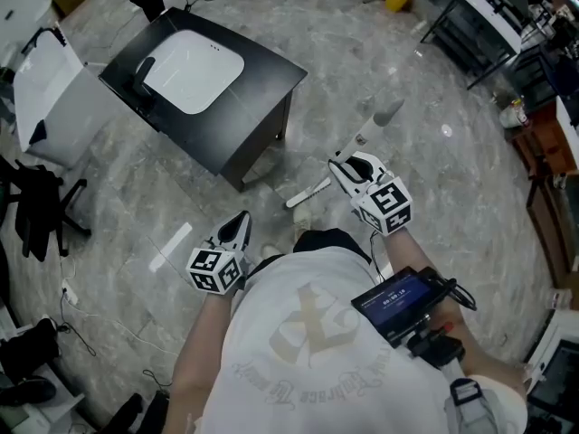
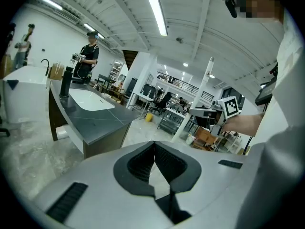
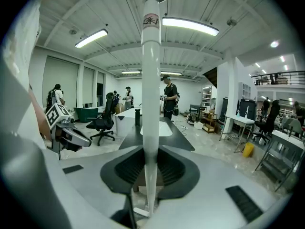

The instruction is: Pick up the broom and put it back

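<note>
White broom handle, likely light, stiff, slick; right tool clamped on it, centre frame; best held near balance point; left tool jaws together, empty

one dark table, carrying one white basin and one black faucet. one broom with a white handle, just right of the table's near corner. two grippers, both on the table's near side: the left gripper and the right gripper. one black chair left of the table. one person stands just behind the table, and others farther back are too small to count.
</note>
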Action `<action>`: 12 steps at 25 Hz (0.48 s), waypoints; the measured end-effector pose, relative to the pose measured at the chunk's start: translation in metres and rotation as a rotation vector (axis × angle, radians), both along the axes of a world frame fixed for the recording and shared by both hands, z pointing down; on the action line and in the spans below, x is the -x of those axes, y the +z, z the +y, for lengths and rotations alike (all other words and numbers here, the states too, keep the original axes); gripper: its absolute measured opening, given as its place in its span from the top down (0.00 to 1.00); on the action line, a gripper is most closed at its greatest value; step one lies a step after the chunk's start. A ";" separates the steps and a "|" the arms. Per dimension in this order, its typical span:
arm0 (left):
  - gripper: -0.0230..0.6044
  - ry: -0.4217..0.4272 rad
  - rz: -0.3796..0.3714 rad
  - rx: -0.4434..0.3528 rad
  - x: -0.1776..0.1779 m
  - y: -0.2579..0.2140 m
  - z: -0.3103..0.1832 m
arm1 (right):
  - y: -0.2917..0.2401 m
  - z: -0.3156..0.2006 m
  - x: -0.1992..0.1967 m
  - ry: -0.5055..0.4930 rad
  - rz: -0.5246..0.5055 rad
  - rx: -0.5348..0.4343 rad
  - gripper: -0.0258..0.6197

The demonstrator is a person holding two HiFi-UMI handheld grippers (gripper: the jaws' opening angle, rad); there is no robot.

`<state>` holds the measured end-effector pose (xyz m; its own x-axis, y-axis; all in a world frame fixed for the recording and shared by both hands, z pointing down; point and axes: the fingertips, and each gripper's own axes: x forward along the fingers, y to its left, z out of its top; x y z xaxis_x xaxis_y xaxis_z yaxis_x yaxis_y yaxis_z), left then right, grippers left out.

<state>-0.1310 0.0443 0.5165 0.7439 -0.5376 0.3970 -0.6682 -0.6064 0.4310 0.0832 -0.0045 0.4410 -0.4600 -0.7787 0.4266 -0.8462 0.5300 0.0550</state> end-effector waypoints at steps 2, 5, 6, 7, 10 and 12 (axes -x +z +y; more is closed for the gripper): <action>0.94 -0.012 -0.007 0.003 0.005 0.001 -0.007 | 0.003 -0.010 -0.003 0.003 0.003 -0.003 0.81; 0.94 -0.027 -0.017 0.012 0.006 0.005 -0.015 | 0.005 -0.024 -0.007 0.000 0.010 -0.005 0.81; 0.94 -0.026 -0.019 0.018 0.003 0.007 -0.016 | 0.007 -0.026 -0.010 -0.001 0.014 -0.003 0.81; 0.94 -0.023 -0.021 0.024 -0.001 0.008 -0.016 | 0.010 -0.027 -0.013 -0.003 0.020 0.001 0.81; 0.94 -0.014 -0.026 0.034 -0.016 0.009 -0.022 | 0.019 -0.032 -0.024 -0.012 0.037 0.021 0.81; 0.94 -0.014 -0.030 0.037 -0.024 0.007 -0.028 | 0.024 -0.039 -0.031 -0.019 0.042 0.032 0.81</action>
